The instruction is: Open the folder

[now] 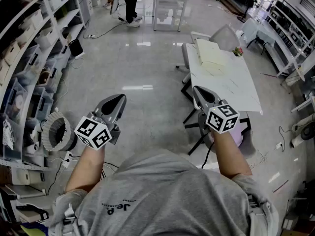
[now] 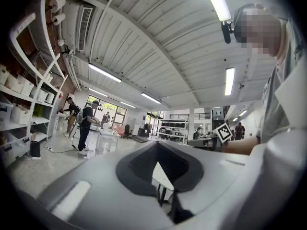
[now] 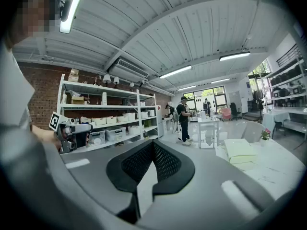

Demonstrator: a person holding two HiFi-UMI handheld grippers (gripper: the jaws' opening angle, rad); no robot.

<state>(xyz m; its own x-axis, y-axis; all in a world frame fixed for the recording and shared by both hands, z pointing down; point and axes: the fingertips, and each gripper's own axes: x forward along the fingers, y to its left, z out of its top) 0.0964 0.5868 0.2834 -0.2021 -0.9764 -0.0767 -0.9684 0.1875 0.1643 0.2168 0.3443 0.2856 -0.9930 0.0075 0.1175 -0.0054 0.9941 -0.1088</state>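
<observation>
I am holding the left gripper (image 1: 117,102) and right gripper (image 1: 199,91), fingers pressed together and empty, well apart from the unopened folder (image 1: 211,53).

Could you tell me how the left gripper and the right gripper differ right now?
The left gripper hangs over bare floor, while the right gripper hangs beside the white table. The right gripper is closer to the pale yellow folder than the left gripper. Both are shut, empty and clear of the folder.
</observation>
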